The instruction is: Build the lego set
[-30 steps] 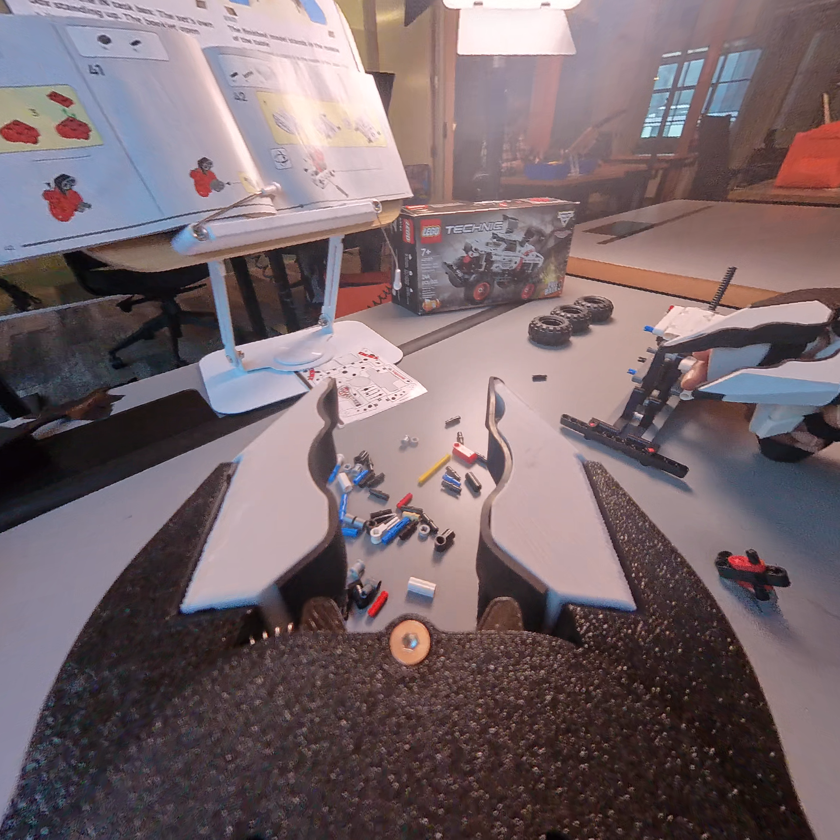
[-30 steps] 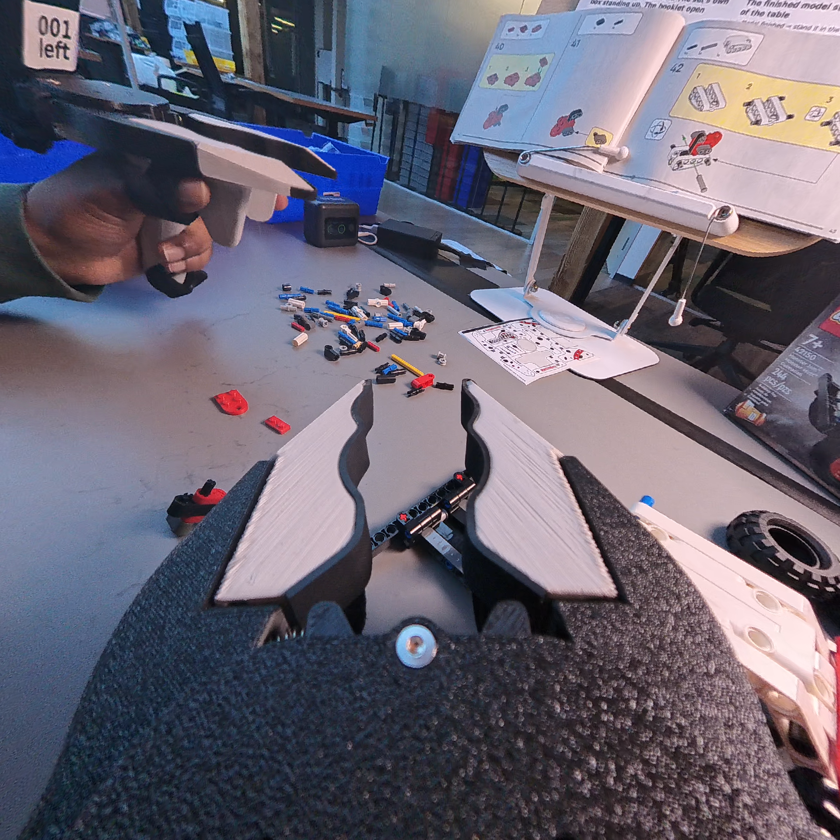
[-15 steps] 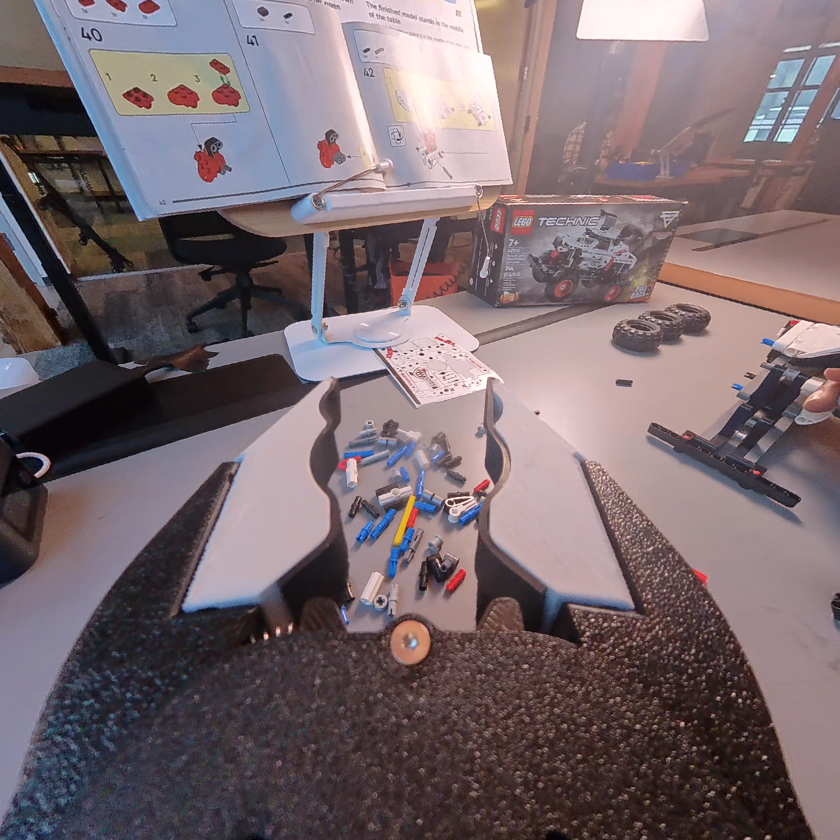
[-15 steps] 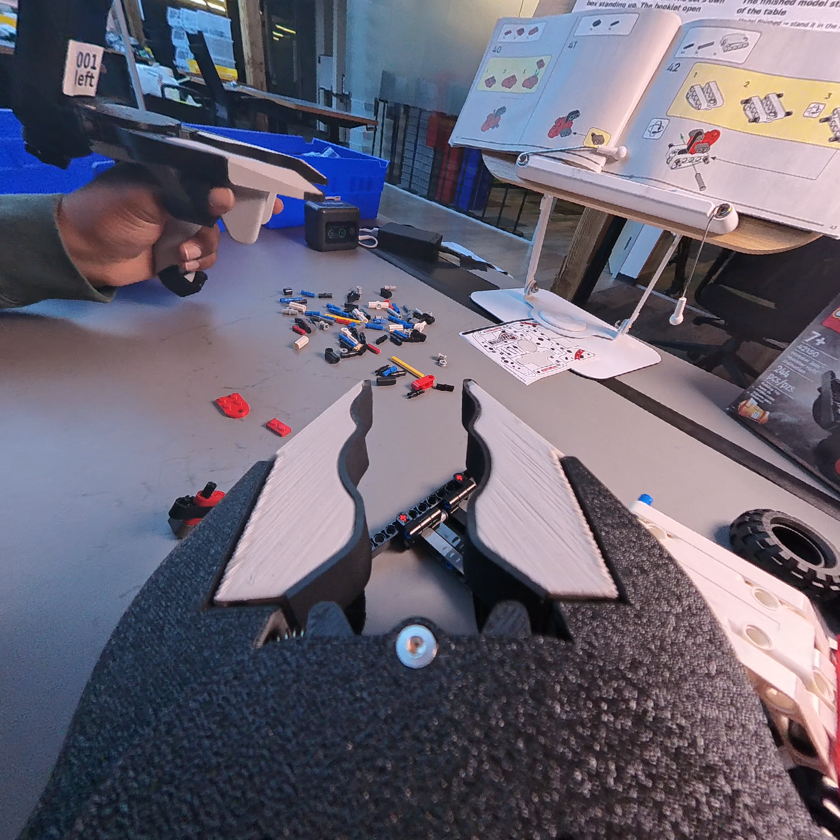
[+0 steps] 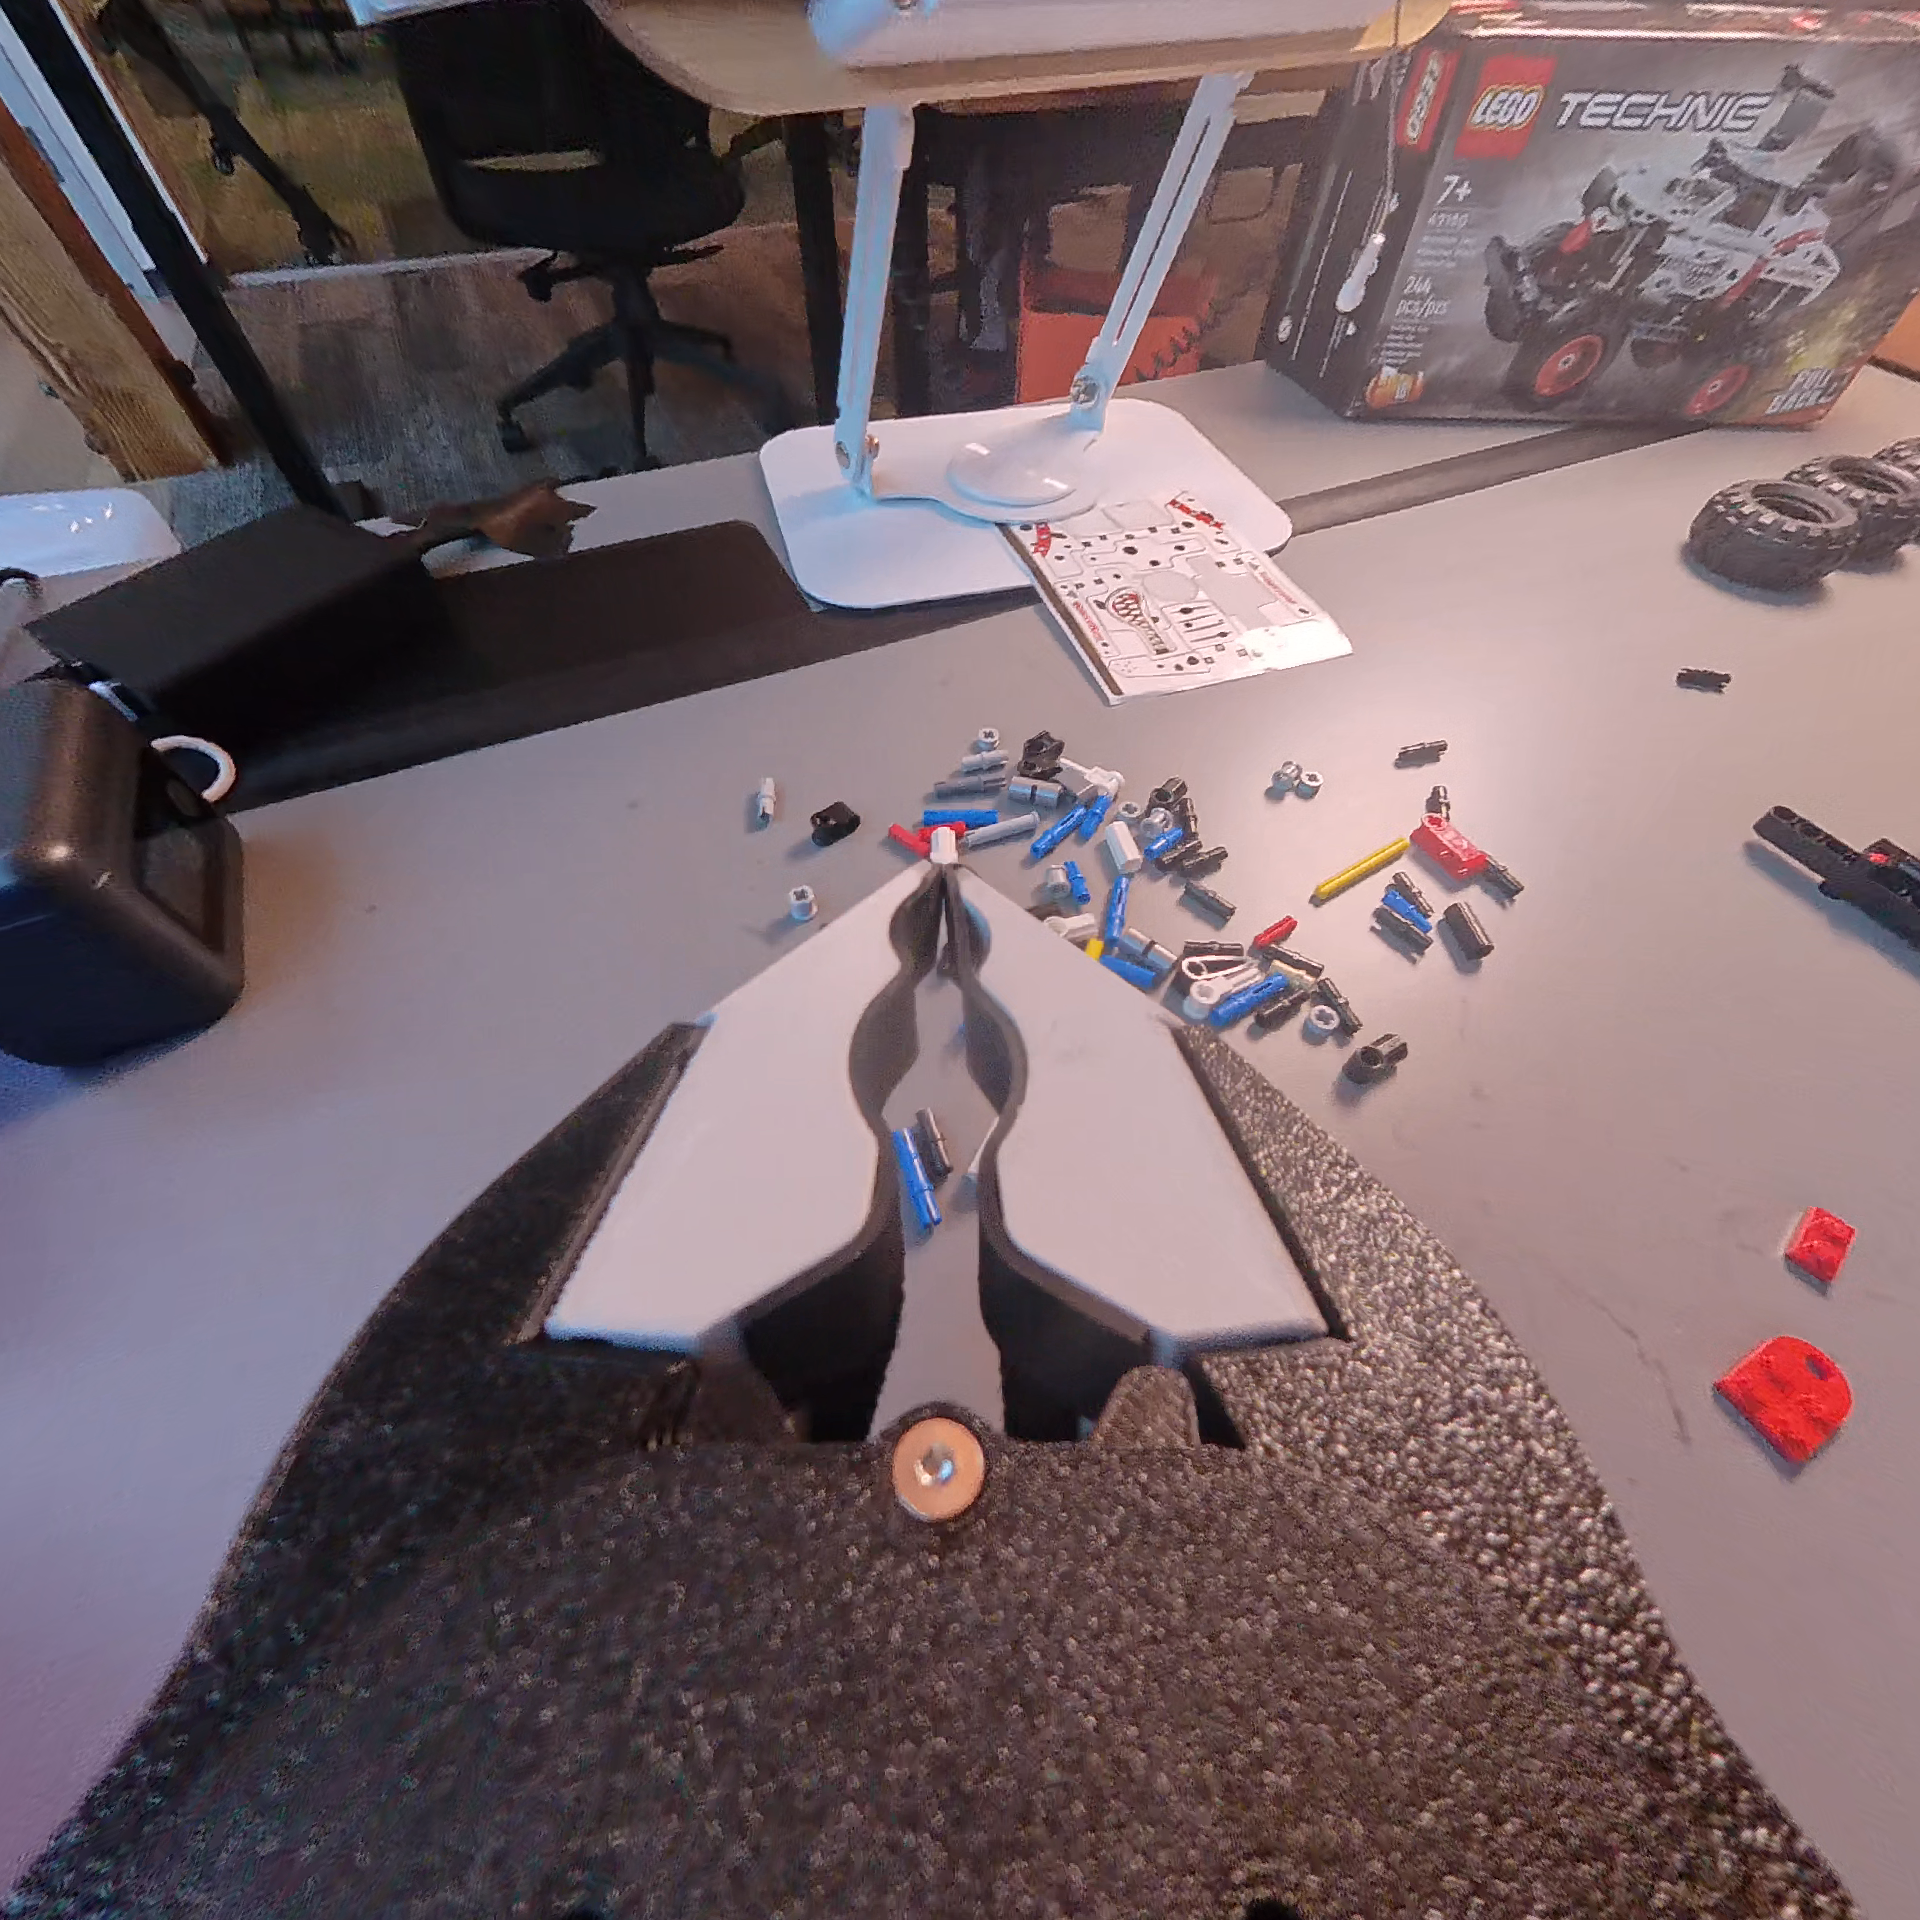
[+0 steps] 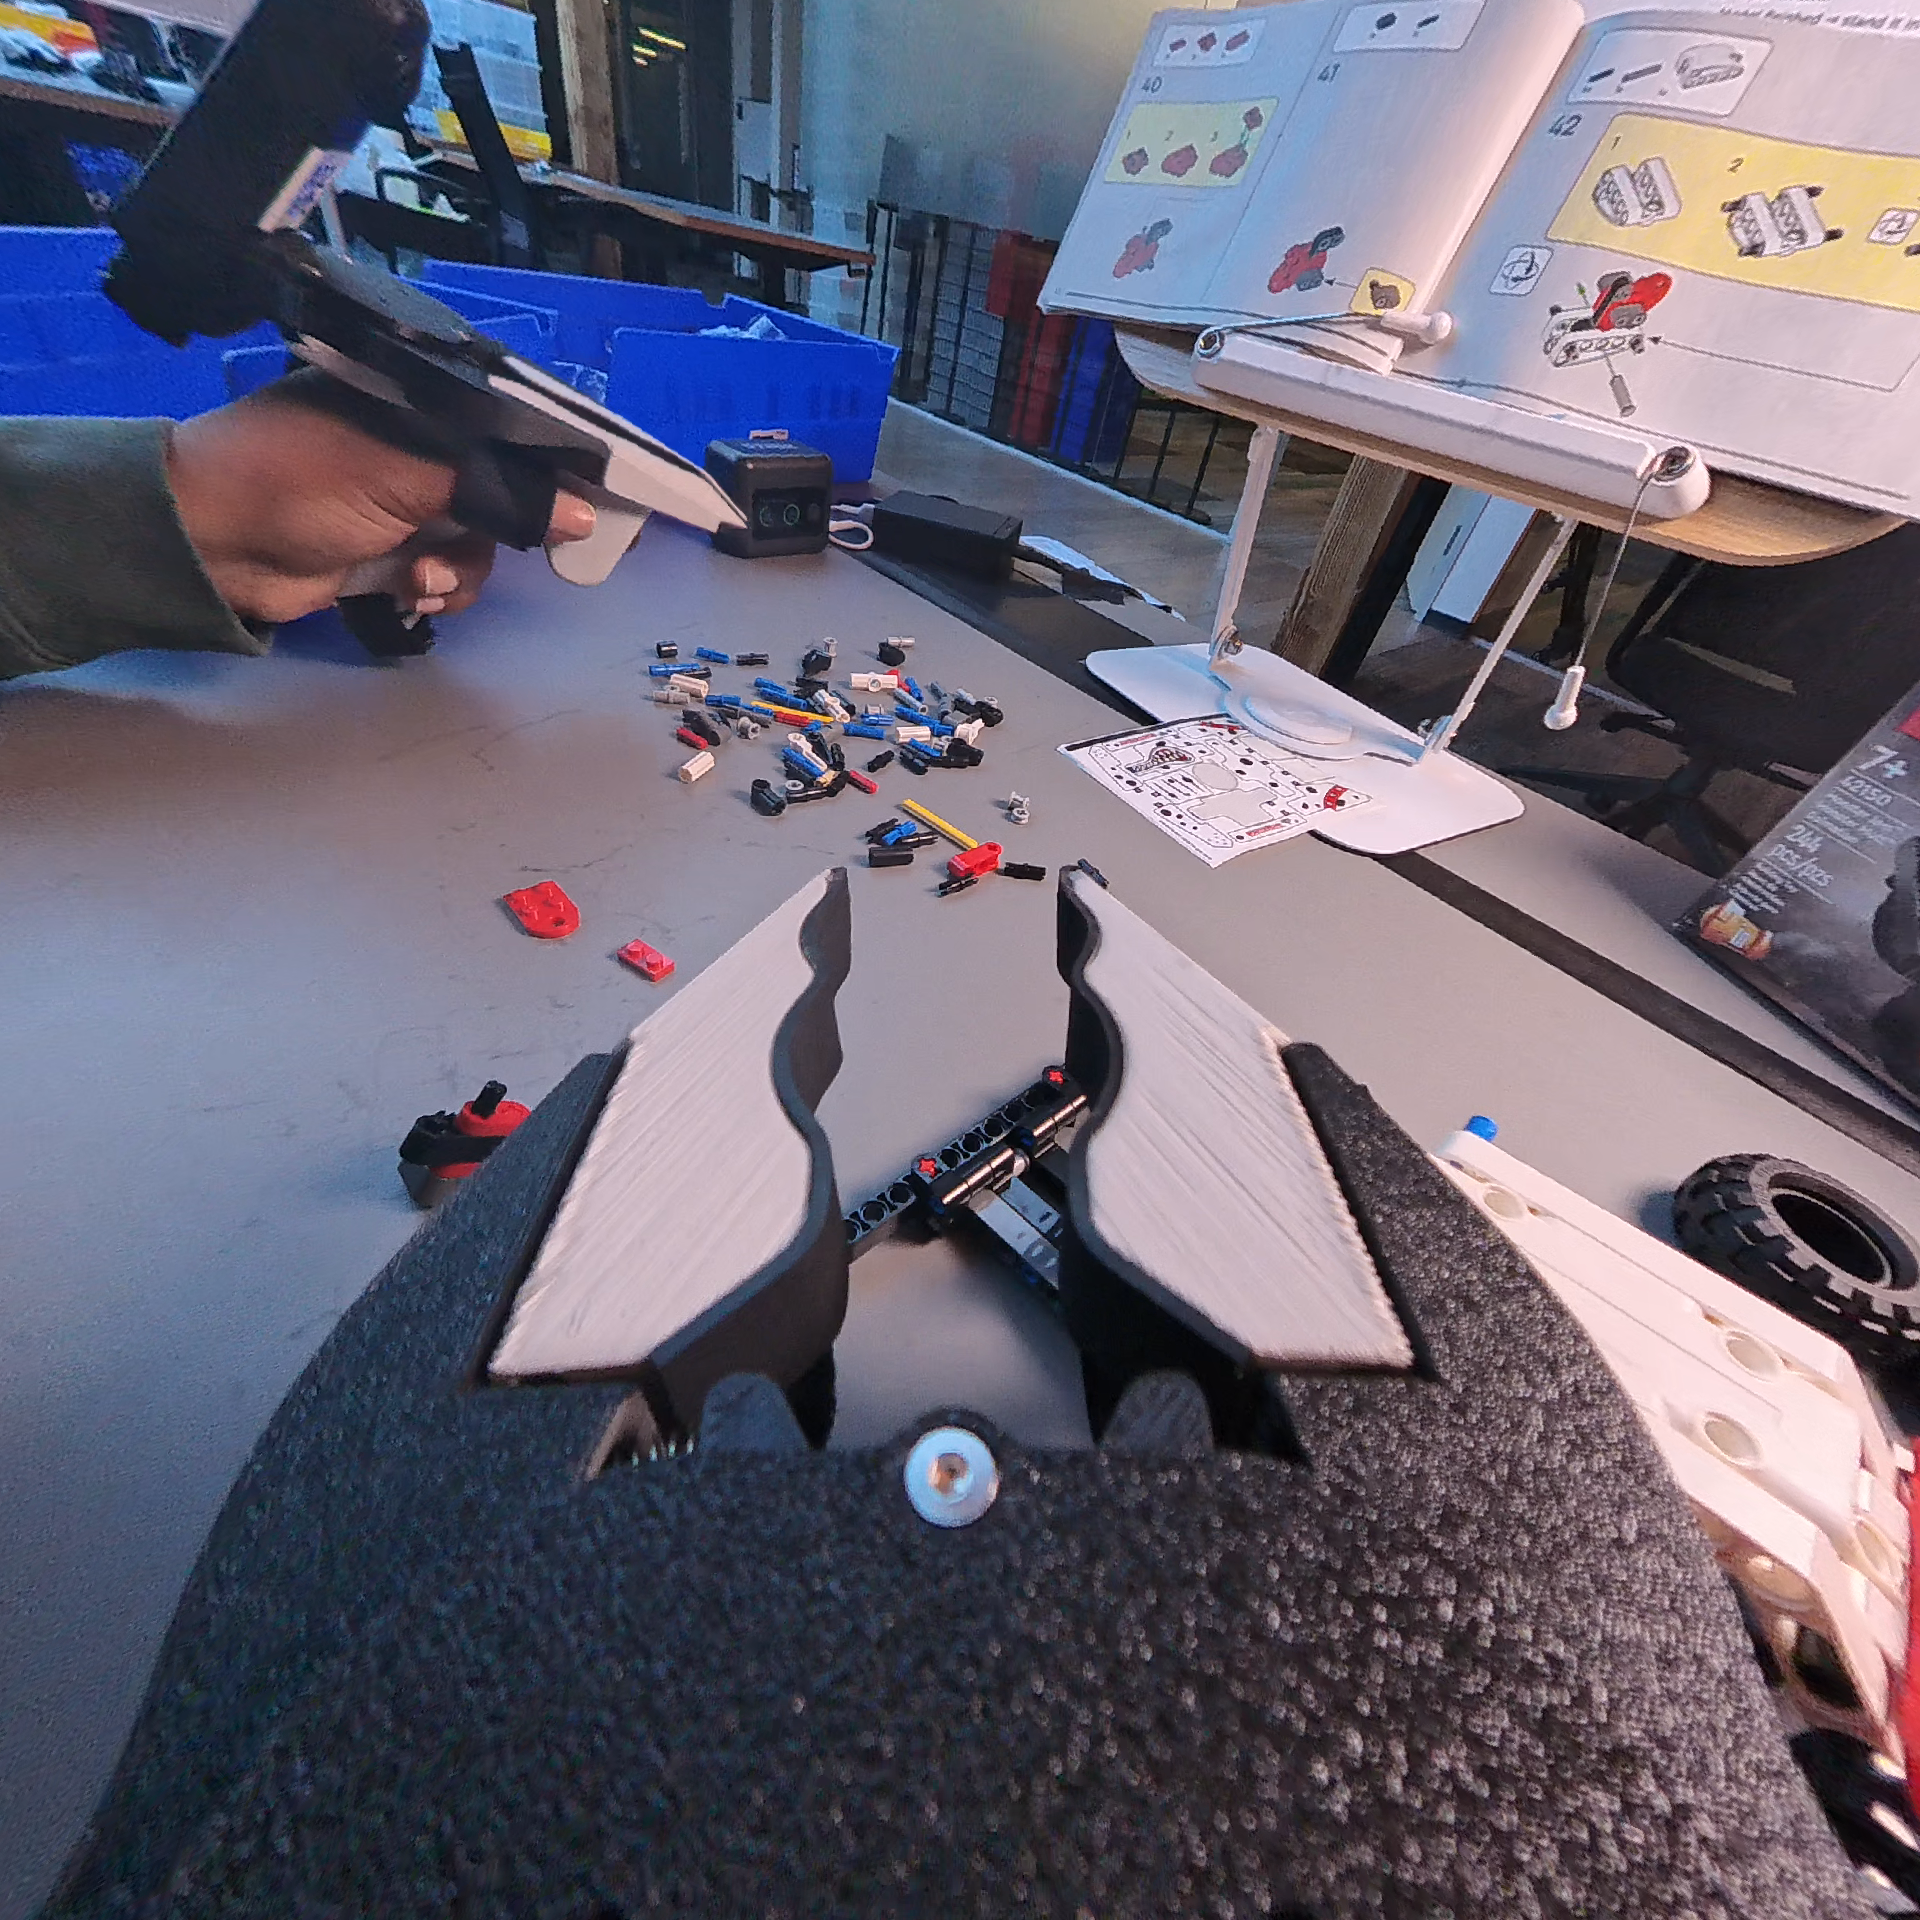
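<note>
Nearest: right gripper (image 6: 956, 883) spread wide, straddling the black holed beam (image 6: 966, 1169) of the part-built white truck body (image 6: 1662, 1382). Farther off: left gripper (image 5: 940, 883) pressed together, seemingly pinching a small white plastic peg (image 5: 941, 844) over the scattered pile of blue, black and grey pins (image 5: 1132, 894) on the grey table (image 5: 520, 987). Parts-fetching step, probably. Next: carry across, line up with a hole, press home.

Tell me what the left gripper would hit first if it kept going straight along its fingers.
Likely the small white pin just past the closed tips of the left gripper, at the near edge of the loose pieces. Its height above the table is unclear.
</note>
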